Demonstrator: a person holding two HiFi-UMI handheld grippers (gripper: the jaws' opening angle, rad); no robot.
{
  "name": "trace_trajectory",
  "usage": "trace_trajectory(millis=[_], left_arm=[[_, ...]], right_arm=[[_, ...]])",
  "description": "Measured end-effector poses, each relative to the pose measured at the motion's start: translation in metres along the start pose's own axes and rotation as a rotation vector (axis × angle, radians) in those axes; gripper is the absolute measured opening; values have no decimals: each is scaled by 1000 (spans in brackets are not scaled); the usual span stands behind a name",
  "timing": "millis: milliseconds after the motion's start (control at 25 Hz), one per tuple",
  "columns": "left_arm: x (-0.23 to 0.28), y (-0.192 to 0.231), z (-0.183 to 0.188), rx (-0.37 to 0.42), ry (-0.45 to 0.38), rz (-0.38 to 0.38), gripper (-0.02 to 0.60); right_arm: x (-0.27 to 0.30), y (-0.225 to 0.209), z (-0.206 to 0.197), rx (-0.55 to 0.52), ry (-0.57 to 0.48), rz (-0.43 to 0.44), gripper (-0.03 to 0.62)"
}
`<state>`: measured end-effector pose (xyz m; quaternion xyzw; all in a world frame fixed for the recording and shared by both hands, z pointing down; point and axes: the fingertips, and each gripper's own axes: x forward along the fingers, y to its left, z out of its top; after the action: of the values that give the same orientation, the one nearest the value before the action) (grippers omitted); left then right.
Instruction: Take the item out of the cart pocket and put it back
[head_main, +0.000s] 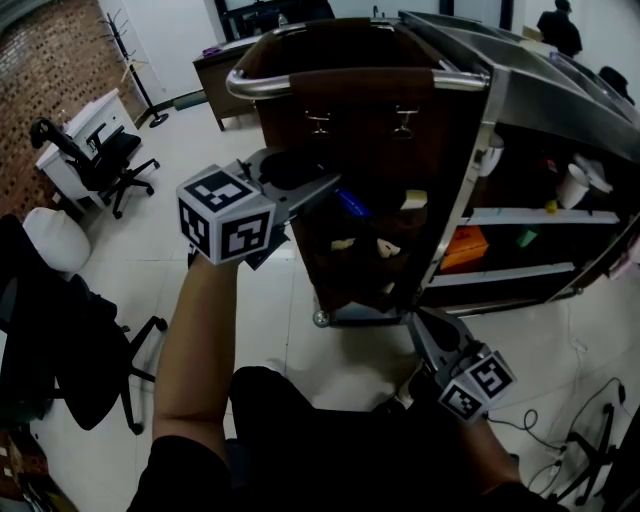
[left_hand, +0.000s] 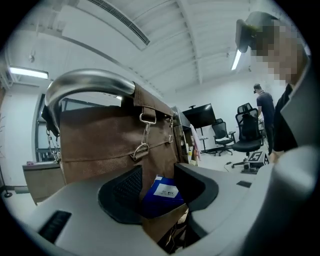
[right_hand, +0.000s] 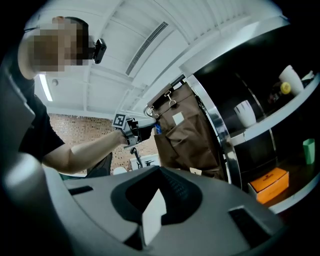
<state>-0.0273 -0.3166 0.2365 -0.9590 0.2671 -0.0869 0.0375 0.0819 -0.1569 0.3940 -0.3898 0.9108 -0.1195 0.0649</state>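
A brown fabric bag (head_main: 350, 110) with pockets hangs from the cart's metal rail (head_main: 300, 85). A blue packet (head_main: 352, 203) with a white label (left_hand: 165, 190) sticks out of one pocket. My left gripper (head_main: 322, 180) is at that pocket, its jaws wide open on either side of the blue packet (left_hand: 156, 199) without pressing on it. The right gripper view shows the left gripper (right_hand: 145, 131) at the bag (right_hand: 192, 140). My right gripper (head_main: 420, 325) hangs low near the cart's base, jaws together (right_hand: 156, 200), with a pale sliver between them that I cannot identify.
The cart's shelves to the right hold an orange box (head_main: 465, 247) and white cups (head_main: 572, 185). Office chairs stand at the left (head_main: 100, 160) (head_main: 60, 350). Cables (head_main: 560, 440) lie on the floor at the lower right. A person (left_hand: 265, 115) stands far back.
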Motion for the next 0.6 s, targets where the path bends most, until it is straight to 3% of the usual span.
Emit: trace_trajectory(millis=[360,600], left_arm=[[-1,-23,-12,53,83,-147,199],[-15,-34,-20,154,129,-205,199]], right_arm=[[3,3,1,-6,4,2,15],[6,6,3,-12,-4,1,15]])
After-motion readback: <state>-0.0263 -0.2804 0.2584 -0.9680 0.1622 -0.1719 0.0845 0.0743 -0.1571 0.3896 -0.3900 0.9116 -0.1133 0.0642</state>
